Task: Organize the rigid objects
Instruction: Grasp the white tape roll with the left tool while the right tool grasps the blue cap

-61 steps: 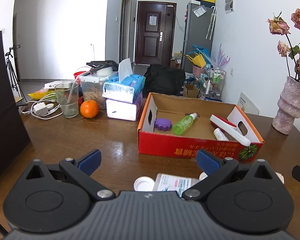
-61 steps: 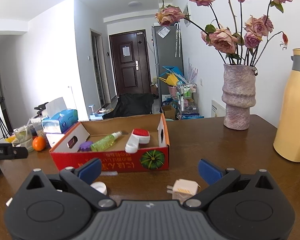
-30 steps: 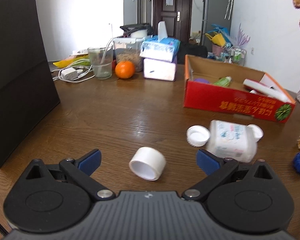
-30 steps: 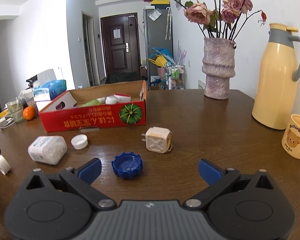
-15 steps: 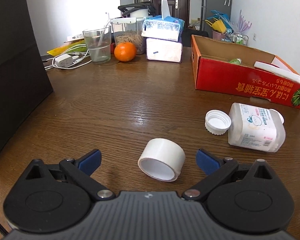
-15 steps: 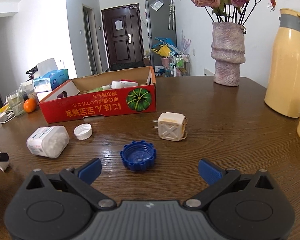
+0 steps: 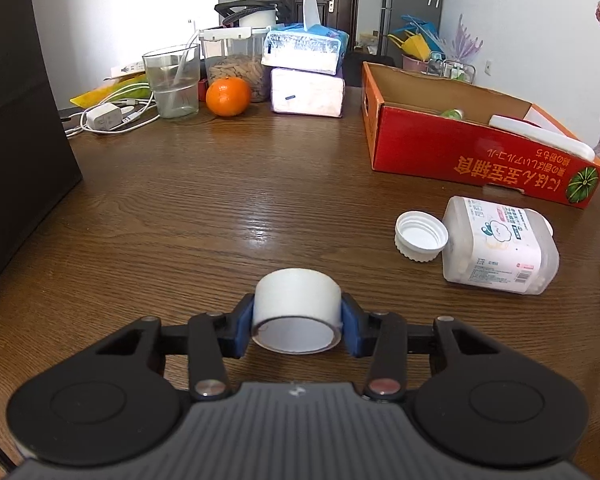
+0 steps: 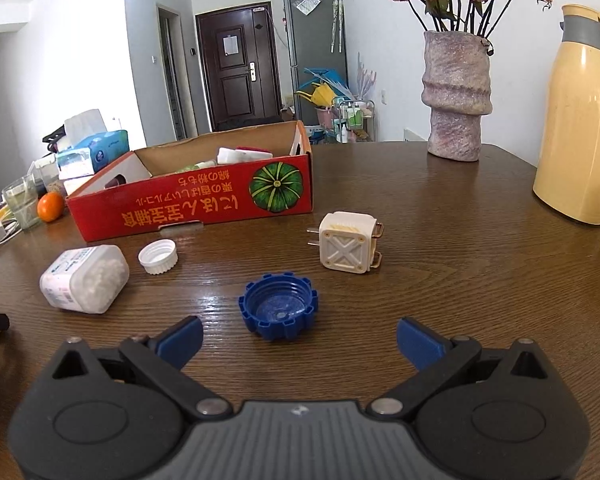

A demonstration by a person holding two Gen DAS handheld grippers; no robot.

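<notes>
The tape roll (image 7: 296, 306) sits clamped in the left tongs (image 7: 297, 322), which have just closed on it, on the tabletop (image 7: 220, 208), not yet in the red box (image 7: 472, 156) ahead-right, while jar (image 7: 500, 246), white lid (image 7: 420, 236), blue cap (image 8: 278, 306) before the gaping right tongs (image 8: 298, 342), and plug (image 8: 348, 246) remain loose, nothing blocking.

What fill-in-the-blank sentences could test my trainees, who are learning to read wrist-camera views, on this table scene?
1. The left gripper is shut on a white roll of ____.
2. The right gripper is open just behind a ____ cap.
3. The clear plastic jar lies on its ____ beside a white cap.

Missing words: tape; blue; side
</notes>
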